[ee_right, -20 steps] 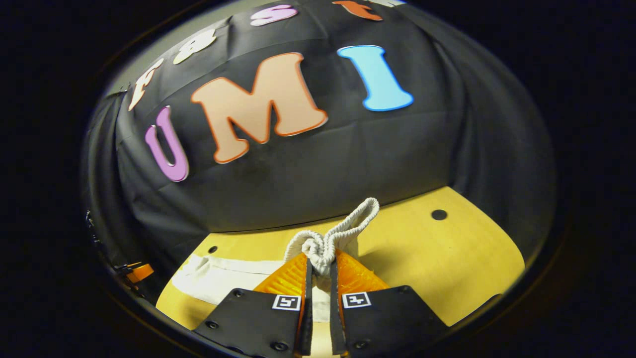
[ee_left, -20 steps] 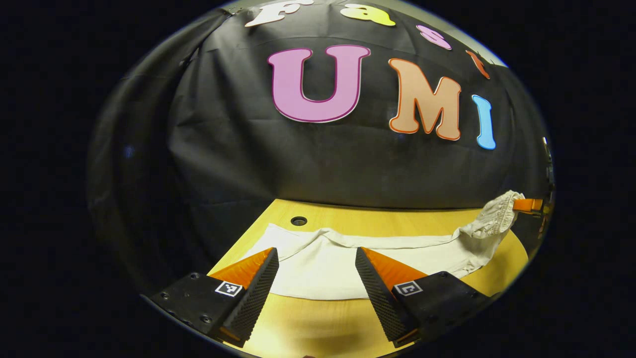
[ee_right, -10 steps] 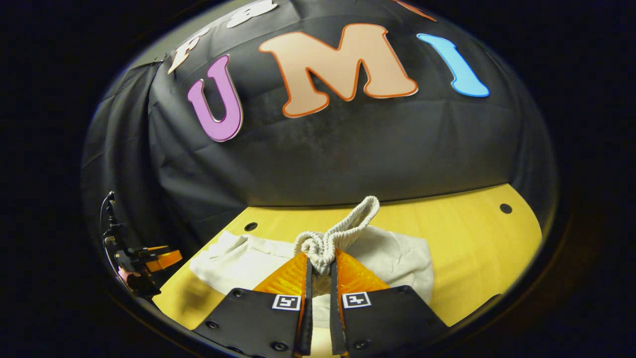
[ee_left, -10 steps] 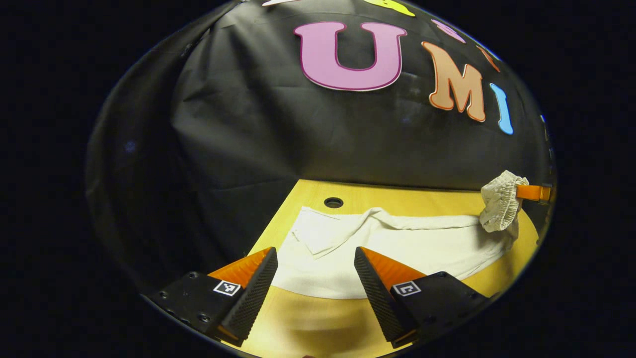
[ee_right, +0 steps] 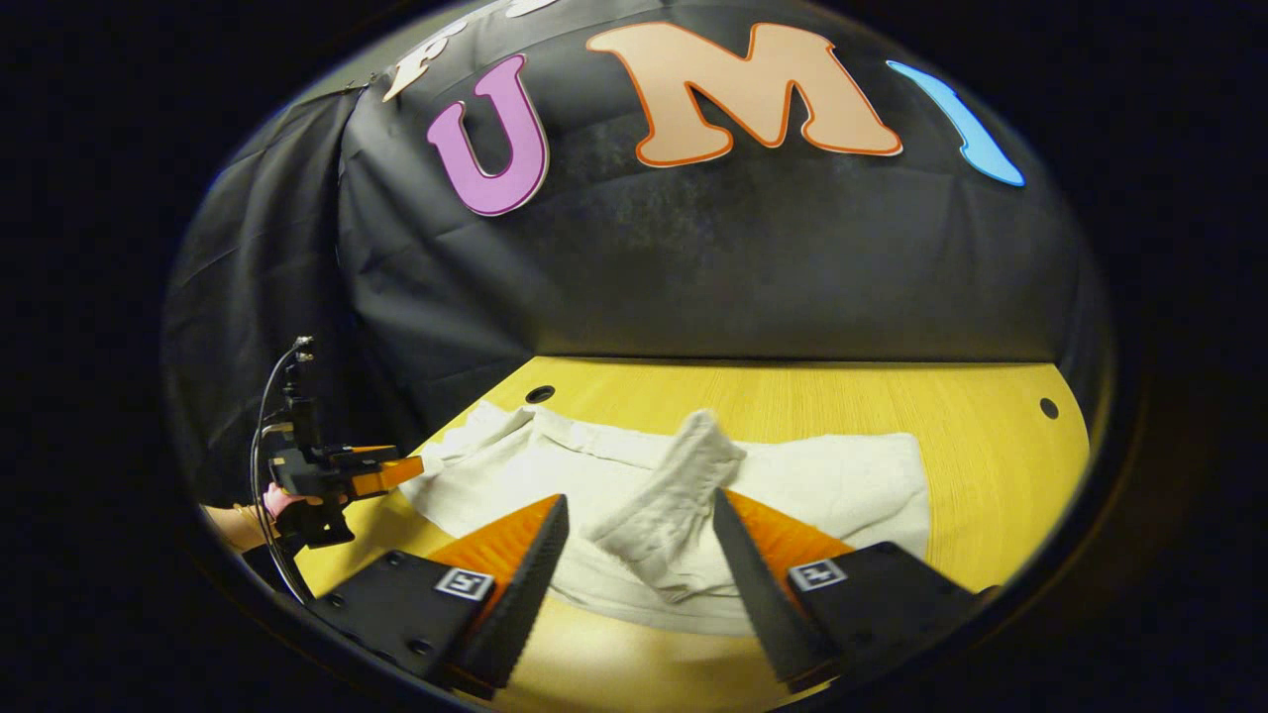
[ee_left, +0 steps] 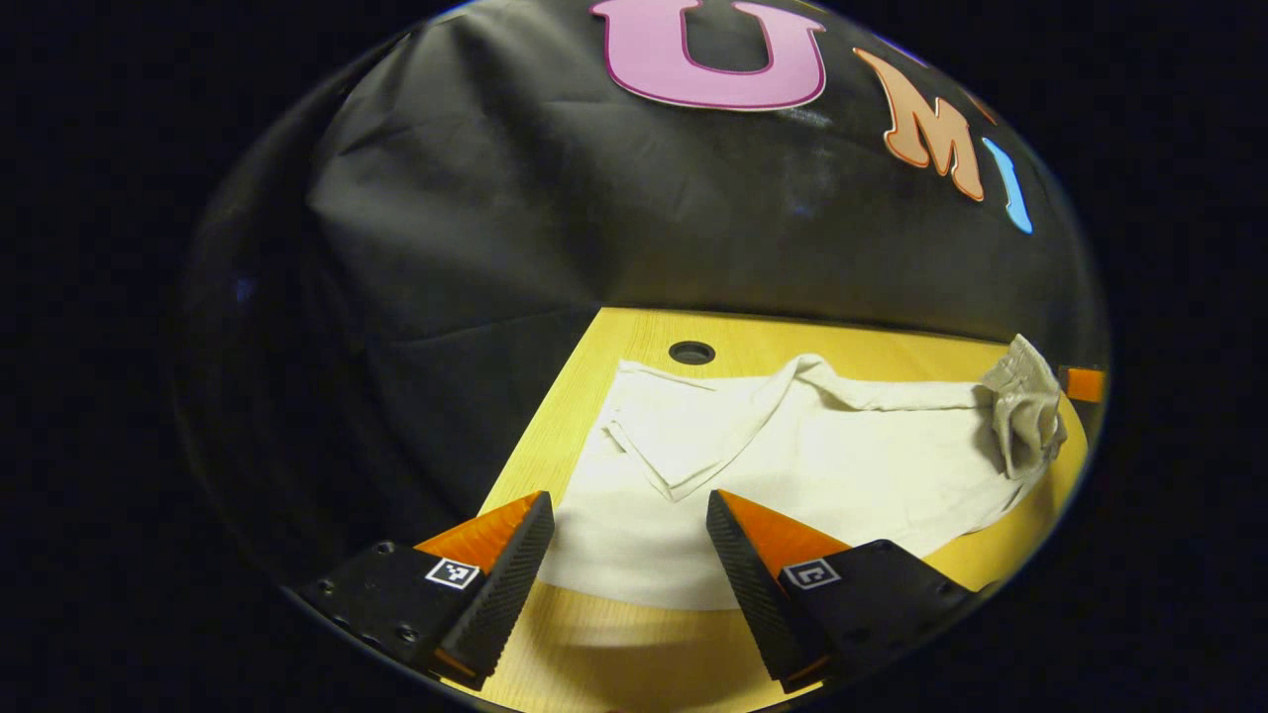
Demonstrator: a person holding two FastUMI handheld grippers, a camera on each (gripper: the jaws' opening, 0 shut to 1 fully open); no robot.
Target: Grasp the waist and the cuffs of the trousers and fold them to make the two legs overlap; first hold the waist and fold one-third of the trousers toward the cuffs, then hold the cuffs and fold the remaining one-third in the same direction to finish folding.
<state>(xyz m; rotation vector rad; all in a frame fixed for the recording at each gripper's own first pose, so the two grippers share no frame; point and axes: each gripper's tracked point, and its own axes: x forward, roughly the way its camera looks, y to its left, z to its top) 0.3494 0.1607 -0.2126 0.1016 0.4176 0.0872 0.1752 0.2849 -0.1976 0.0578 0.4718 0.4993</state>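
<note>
Our right gripper (ee_right: 634, 555) stands spread, the bunched elastic waist (ee_right: 666, 505) lying loose between its fingers, not pinched. Our left gripper (ee_left: 629, 555) is spread too, holding nothing, just short of the cuffs (ee_left: 666, 446) where one corner is flipped over. The white trousers (ee_left: 812, 465) lie flat on the yellow table (ee_left: 634, 654), long axis running from left gripper to right. We judge the leg fold laid; the waist, nearest our right, needs taking up next.
</note>
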